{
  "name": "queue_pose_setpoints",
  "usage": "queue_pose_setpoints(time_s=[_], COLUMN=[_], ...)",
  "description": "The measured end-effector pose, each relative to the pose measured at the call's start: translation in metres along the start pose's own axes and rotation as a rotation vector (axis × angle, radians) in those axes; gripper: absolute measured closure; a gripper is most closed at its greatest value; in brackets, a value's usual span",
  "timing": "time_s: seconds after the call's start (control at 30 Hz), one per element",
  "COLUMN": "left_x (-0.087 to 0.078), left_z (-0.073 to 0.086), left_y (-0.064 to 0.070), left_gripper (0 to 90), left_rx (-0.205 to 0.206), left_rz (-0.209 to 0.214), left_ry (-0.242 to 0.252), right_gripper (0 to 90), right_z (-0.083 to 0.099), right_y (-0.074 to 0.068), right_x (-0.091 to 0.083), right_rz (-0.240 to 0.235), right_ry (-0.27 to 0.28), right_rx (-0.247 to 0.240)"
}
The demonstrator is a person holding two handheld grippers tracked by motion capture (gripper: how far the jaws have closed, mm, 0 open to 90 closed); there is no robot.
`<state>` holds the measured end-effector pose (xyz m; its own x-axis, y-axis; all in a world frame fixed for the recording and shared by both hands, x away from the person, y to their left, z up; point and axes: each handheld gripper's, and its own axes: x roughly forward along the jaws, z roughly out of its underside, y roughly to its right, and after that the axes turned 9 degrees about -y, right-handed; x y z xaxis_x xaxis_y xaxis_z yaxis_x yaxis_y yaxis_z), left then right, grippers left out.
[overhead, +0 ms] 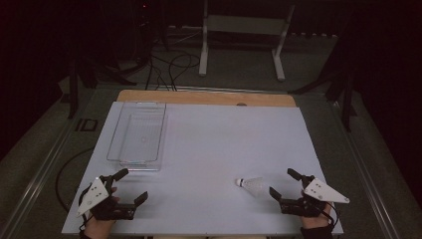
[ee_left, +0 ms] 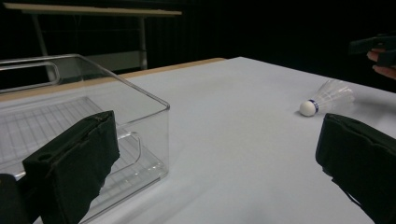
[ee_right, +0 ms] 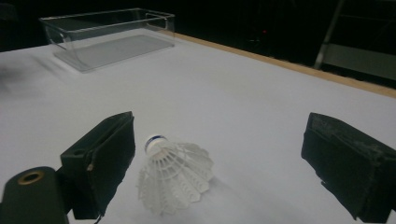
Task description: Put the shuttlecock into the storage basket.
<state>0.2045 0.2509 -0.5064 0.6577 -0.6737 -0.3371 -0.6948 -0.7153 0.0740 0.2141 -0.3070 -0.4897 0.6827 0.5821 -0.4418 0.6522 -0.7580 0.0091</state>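
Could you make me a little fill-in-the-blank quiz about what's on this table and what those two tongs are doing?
1. The white shuttlecock lies on its ____.
2. It lies nearest the ____ tongs.
3. The clear plastic box holds ____.
4. Both the right and the left tongs have their jaws ____.

Missing words: side; right; nothing; open

Clear plastic bin (overhead: 137, 134) on white table (overhead: 209, 149), toward far left. Beyond: wooden edge strip (overhead: 206, 97), white metal stand (overhead: 244, 30), black cables (overhead: 169, 67) on floor.
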Motion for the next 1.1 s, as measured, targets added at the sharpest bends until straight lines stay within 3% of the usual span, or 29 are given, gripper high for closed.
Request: queue_pose_setpoints(time_s=[0.3,0.47,0.7,1.1], left_x=[-0.0010,-0.0010,-0.0013,-0.0014], left_z=[-0.0003,-0.0004,-0.0007,-0.0012], left_y=[0.0005,0.0019,0.0016,0.0021], left_gripper=[0.3,0.2,0.2,0.2], left_rx=[0.004,0.022,0.010,0.015], left_rz=[0.000,-0.025,-0.014,-0.020], left_ry=[0.005,-0.010,-0.006,-0.005], right_gripper=[9.9,9.9,9.9,9.9], right_z=[-0.0006,-0.0012,-0.0007,-0.0046], right_y=[-0.0026,-0.0041,-0.0045,-0.0051], right_x=[0.0021,0.0024,0.0035,0.0018], right_rz=[-0.023,-0.027,-0.031,-0.001], right_ry=[-0.014,-0.014,-0.024,-0.034], right_rx=[-0.002,-0.002,0.001,-0.008])
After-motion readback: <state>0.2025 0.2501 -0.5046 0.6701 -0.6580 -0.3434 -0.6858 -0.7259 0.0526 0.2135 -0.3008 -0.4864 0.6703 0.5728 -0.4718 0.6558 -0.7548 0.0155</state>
